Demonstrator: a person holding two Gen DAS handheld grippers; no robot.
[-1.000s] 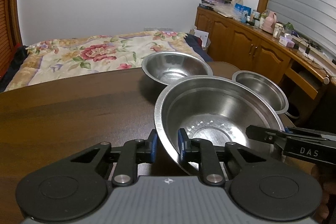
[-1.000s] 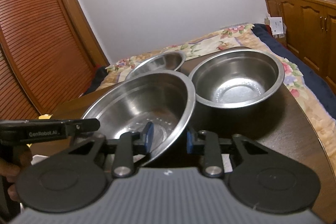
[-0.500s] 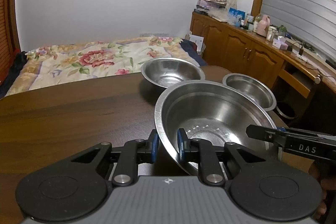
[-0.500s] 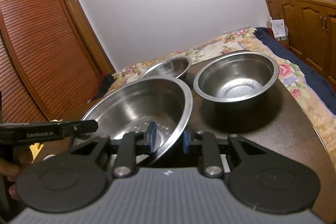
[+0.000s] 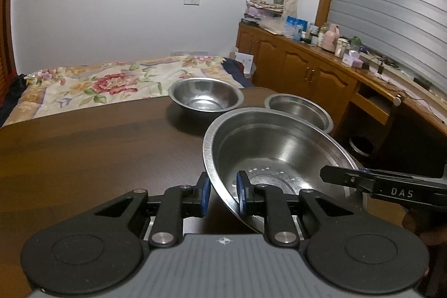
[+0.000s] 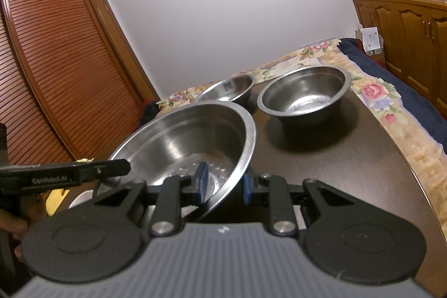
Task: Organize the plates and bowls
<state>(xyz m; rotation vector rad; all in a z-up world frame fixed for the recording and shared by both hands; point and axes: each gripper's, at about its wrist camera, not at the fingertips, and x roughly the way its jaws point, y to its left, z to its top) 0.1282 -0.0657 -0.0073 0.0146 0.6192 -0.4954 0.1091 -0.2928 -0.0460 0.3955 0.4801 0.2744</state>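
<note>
Carrying the large steel basin [image 5: 279,147] clear of the table [image 5: 83,152], both grippers, left [image 5: 222,196] and right [image 6: 222,186], pinching opposite rims, we judge nesting a smaller bowl [image 6: 304,94] comes next.

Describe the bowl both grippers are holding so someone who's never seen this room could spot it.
On the dark wooden table beside the floral bed are three steel bowls. It is the widest, shallowest bowl, nearest the cameras, tilted, its rim pinched by the left hand-held gripper and right hand-held gripper; only it has small perforations in its base.
</note>
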